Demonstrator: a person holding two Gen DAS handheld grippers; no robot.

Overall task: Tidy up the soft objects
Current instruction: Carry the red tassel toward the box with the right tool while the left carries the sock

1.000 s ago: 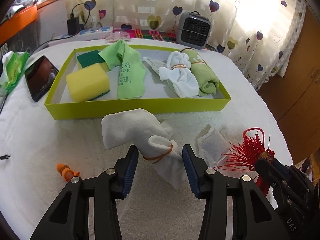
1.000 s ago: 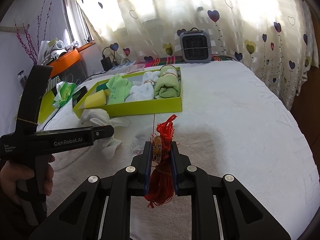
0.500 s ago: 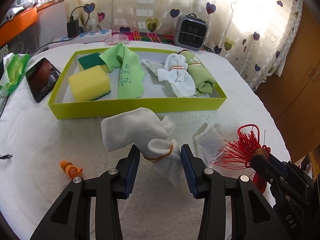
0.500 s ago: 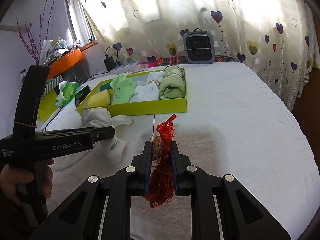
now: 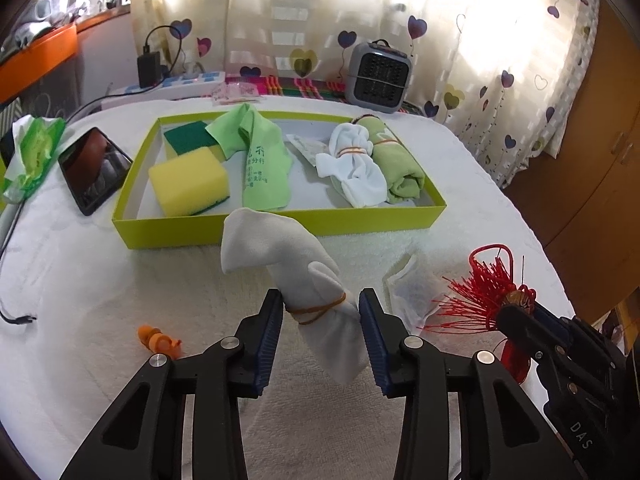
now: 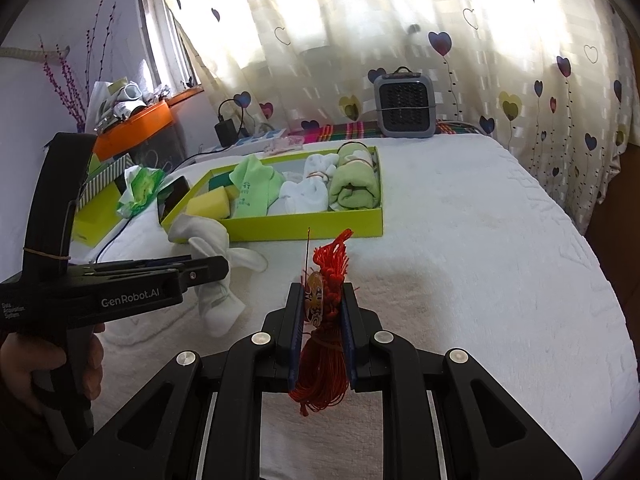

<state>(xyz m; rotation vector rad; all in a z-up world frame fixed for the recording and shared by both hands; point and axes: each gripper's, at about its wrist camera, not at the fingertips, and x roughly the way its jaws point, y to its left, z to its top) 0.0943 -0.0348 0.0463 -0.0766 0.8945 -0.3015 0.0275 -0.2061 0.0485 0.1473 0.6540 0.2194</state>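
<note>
White cloth, a rolled bundle (image 5: pixel 296 276) bound with an orange rubber band (image 5: pixel 316 310), is sitting between the blue pads of the left gripper (image 5: pixel 320 332), and both pads are pressing against its banded waist, so the fingers are clamped on it. The bundle's wide end is rising toward the near wall of the lime-green box (image 5: pixel 276 226), while its lower tail is hanging down between the fingers. In the right wrist view the same bundle (image 6: pixel 218 256) is showing its tail drooping toward the white bedspread (image 6: pixel 480 264), though whether it is touching is unclear. The right gripper (image 6: pixel 322 308) is squeezing a red tassel (image 6: pixel 326 344) tight between its pads, with the threads spilling out below and a small yellow charm (image 6: pixel 314 298) showing at the knot. Inside the box a yellow sponge (image 5: pixel 190 186), a green scouring pad (image 5: pixel 188 136), a light green printed cloth (image 5: pixel 260 160), a banded white bundle (image 5: pixel 356 168) and a rolled green towel (image 5: pixel 398 168) are lying side by side. A small white sachet (image 5: pixel 412 292) is resting on the bedspread just right of the left gripper, and an orange earplug piece (image 5: pixel 158 340) is lying to its left. A phone (image 5: pixel 94 170) is sitting beside the box's left wall, and a grey heater (image 5: pixel 378 78) is standing by the curtain.
</note>
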